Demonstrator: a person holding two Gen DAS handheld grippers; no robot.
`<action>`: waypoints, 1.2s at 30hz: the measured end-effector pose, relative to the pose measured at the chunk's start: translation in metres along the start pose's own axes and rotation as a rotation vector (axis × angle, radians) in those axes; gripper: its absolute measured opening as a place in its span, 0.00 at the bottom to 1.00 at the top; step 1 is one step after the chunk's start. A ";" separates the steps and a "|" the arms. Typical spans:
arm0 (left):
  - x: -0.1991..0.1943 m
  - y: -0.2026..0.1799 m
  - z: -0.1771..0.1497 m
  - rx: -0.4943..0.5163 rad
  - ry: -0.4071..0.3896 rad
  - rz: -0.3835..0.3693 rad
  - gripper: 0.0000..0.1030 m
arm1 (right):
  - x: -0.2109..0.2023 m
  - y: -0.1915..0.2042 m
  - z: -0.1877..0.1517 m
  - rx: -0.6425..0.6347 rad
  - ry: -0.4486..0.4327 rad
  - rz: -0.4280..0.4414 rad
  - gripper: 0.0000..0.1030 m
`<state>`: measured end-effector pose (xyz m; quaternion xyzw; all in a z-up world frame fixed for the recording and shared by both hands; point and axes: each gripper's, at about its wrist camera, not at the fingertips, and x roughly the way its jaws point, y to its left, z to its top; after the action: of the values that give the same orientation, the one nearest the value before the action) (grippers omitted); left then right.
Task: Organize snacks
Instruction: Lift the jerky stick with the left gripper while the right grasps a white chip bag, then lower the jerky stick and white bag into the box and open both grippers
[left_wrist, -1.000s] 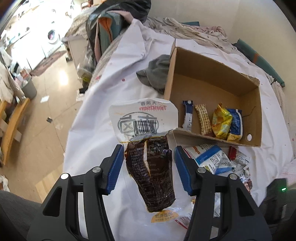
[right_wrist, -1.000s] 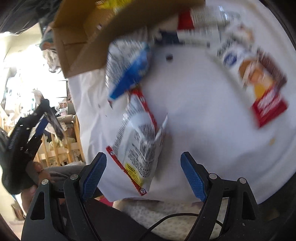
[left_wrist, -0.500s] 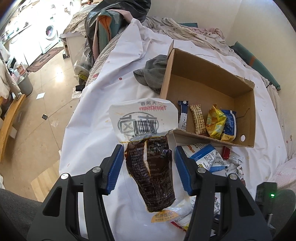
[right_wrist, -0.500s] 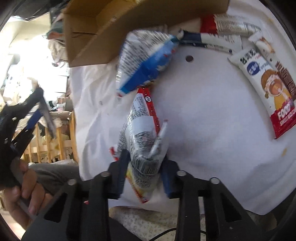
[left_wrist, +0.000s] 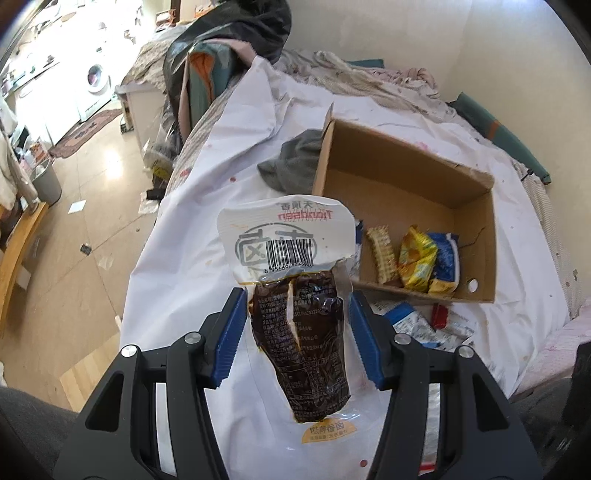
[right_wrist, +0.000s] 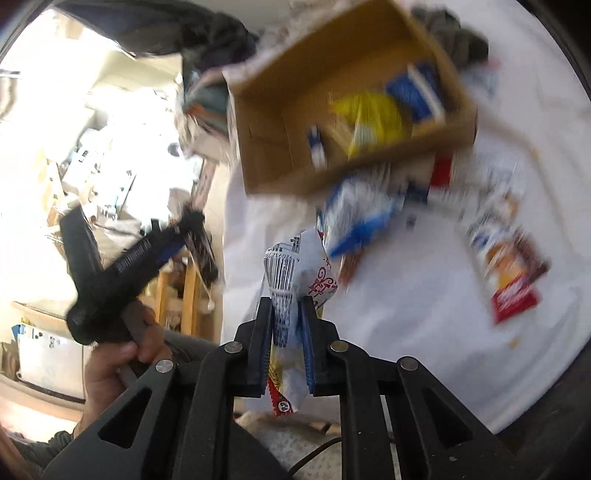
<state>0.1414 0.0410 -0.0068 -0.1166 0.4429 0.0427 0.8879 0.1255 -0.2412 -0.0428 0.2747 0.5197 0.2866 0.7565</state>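
1. The step in hand looks like carrying: both grippers have a snack each, and the cardboard box (left_wrist: 406, 206) on the white sheet (left_wrist: 236, 155) of the bed is the likely goal.

2. The right gripper (right_wrist: 287, 325) has just been closing its jaws, and they are now nearly together, pinched on a white packet with red print and a barcode (right_wrist: 295, 269). The packet stands up between the pads, clear of the sheet, with its red-edged tail hanging below the jaws.

3. The left gripper (left_wrist: 295, 332) stands about half open around a dark brown sauce pouch with a white barcoded top (left_wrist: 295, 295). The pouch fills the gap and sticks out in front, so I judge it held, though the contact with the pads is hard to see.

4. The box already holds a few snacks at its near end: a tan bar (left_wrist: 382, 254), a yellow packet (left_wrist: 417, 262) and a blue packet (left_wrist: 447, 258). More packets (right_wrist: 509, 273) lie loose on the sheet outside it.

5. The next move calls for bringing the right-hand packet over the box's near wall, above a bare stretch of floor, and only then letting go. The right wrist view is blurred, so the aim needs care.
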 end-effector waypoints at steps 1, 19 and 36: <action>-0.002 -0.001 0.004 0.003 -0.008 -0.006 0.50 | -0.005 -0.001 0.006 -0.004 -0.017 -0.004 0.13; 0.036 -0.058 0.087 0.187 0.000 -0.063 0.51 | 0.013 0.014 0.137 -0.089 -0.125 -0.002 0.04; 0.114 -0.070 0.093 0.243 0.100 -0.063 0.52 | 0.091 0.003 0.159 -0.177 -0.014 -0.047 0.03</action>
<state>0.2946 -0.0073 -0.0315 -0.0239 0.4846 -0.0450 0.8733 0.3019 -0.1924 -0.0489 0.1966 0.4932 0.3118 0.7880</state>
